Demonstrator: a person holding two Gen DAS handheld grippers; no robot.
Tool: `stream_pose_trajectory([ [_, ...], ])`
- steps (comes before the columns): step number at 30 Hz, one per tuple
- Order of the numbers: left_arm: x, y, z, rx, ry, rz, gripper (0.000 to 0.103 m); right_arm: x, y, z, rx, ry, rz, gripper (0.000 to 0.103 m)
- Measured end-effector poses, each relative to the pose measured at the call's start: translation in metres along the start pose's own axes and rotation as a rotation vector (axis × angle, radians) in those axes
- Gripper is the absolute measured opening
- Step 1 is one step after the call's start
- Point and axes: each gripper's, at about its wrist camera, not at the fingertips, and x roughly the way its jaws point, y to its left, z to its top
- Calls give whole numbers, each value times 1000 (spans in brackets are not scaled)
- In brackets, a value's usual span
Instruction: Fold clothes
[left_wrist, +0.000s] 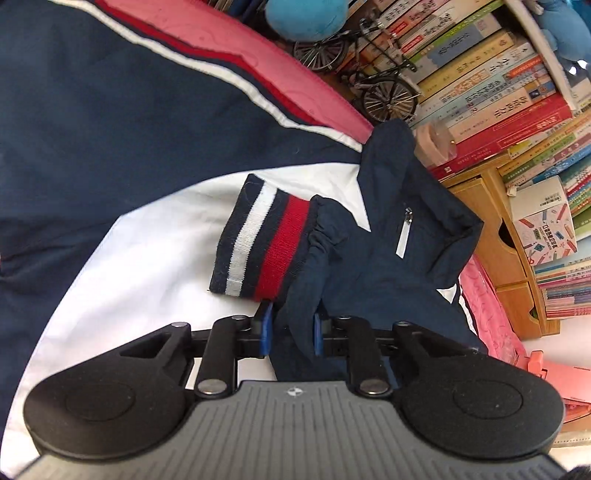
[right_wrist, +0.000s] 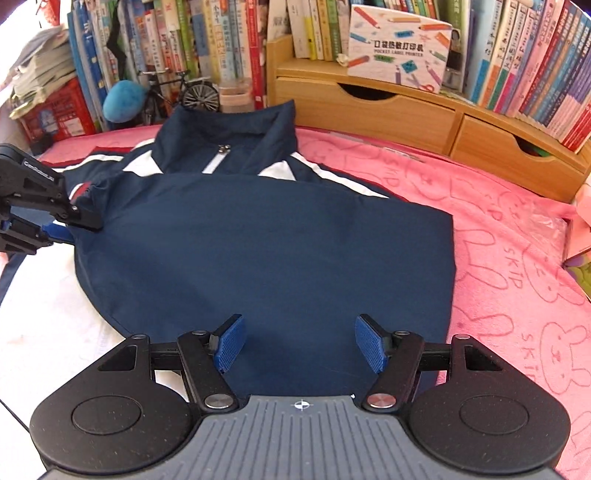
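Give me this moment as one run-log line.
left gripper: shut on jacket sleeve by striped cuff | right gripper: open, empty, over folded jacket | surface: pink blanket

Matt navy cloth jacket (right_wrist: 258, 240), ribbed knit cuff (left_wrist: 258, 240), fuzzy pink blanket (right_wrist: 498, 240), smooth wooden drawers (right_wrist: 369, 110)

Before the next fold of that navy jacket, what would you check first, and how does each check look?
1. Left fingers pinching the sleeve near the striped cuff: ok.
2. Right fingers open, holding nothing: ok.
3. Jacket body flat on the pink blanket: ok.
4. Collar lying flat: not ok, it stands up.
5. Far sleeve's position: cannot tell.
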Motion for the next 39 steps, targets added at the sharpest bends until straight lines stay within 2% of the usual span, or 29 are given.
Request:
stream_pose_trajectory([
  [2,-20,-8,-5,114,-83,4,19,5,-2,-2,-6,13,-16,66],
  [4,-37,-12,-10,185,-161,20,19,10,-1,-3,-14,21,-22,66],
  [7,-37,-9,-10,221,-163,102,21,18,4,-1,-39,26,-14,70],
  [11,-16,-1,-3,250,-98,247,31,29,20,2,-110,15,-27,78],
  [13,-11,0,2,261,-93,274,36,32,24,4,-120,-1,-28,81],
  [16,-10,-1,9,272,-96,286,37,37,25,8,-114,-15,-34,85],
  [19,-14,-7,12,298,-126,309,41,38,15,10,-93,-26,-122,86],
  [21,-18,-9,11,329,-153,339,61,37,5,12,-68,-21,-213,86],
  [24,-17,-10,10,381,-147,365,62,19,-10,7,-66,-60,-258,84],
  [26,-15,-9,9,400,-141,373,64,1,-11,-3,-114,-98,-182,84],
  [29,-9,-8,8,416,-119,395,69,-17,4,-25,-263,-79,-43,84],
  [30,-6,-8,8,420,-110,405,71,-18,10,-34,-325,-54,-52,84],
  [31,-4,-8,8,428,-104,416,73,-15,11,-41,-350,-30,-99,84],
  [32,-1,-7,7,436,-90,426,76,-12,0,-43,-293,-12,-131,84],
  [33,3,-6,7,444,-77,437,80,-10,-12,-44,-220,6,-158,91],
  [36,7,-5,7,451,-38,423,82,-9,-48,-34,-4,79,-176,90],
  [39,-9,-11,3,476,-62,406,82,-26,-42,-30,-92,58,-179,90],
])
